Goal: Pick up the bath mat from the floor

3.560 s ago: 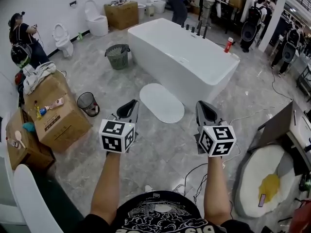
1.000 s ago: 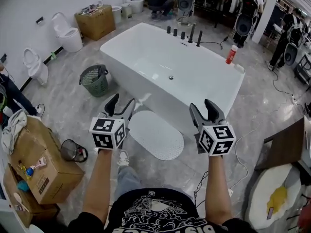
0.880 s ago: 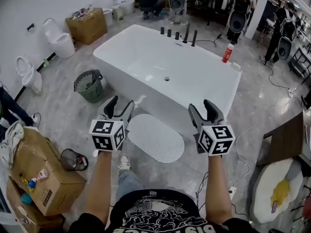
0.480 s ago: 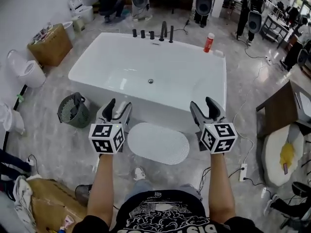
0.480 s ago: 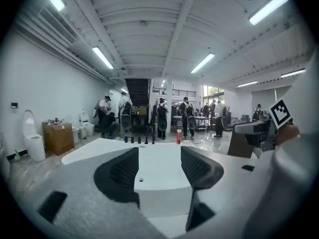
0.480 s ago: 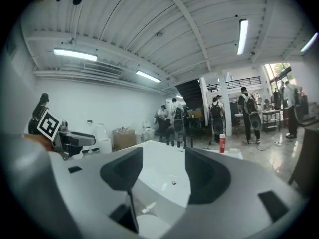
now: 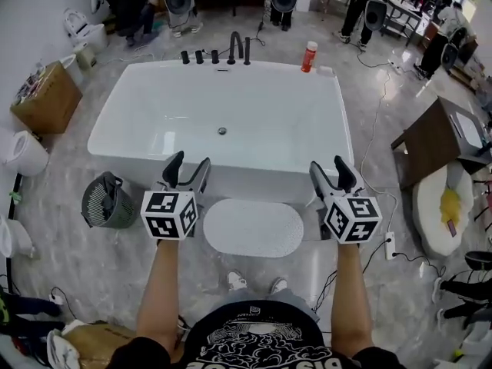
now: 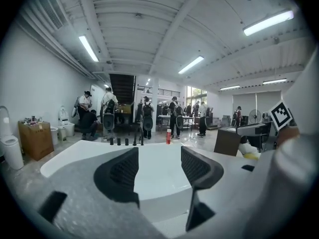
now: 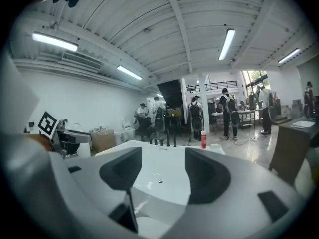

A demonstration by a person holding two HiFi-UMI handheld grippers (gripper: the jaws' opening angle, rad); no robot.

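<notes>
White mat (image 7: 254, 227), crosswise (along tub (image 7: 261, 183))

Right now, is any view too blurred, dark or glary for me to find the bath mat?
Head view: sharp, evenly lit, bath mat clear on the floor; wide lens bows the bathtub. Left gripper view and right gripper view: heavy fisheye, dark corners, bright ceiling lights, jaws soft up close; mat hard to make out there.

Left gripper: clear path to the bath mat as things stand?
Probably yes. The left gripper is open and empty, up off the floor just left of the mat, and nothing lies between them. The tub stands behind the mat, not over it.
</notes>
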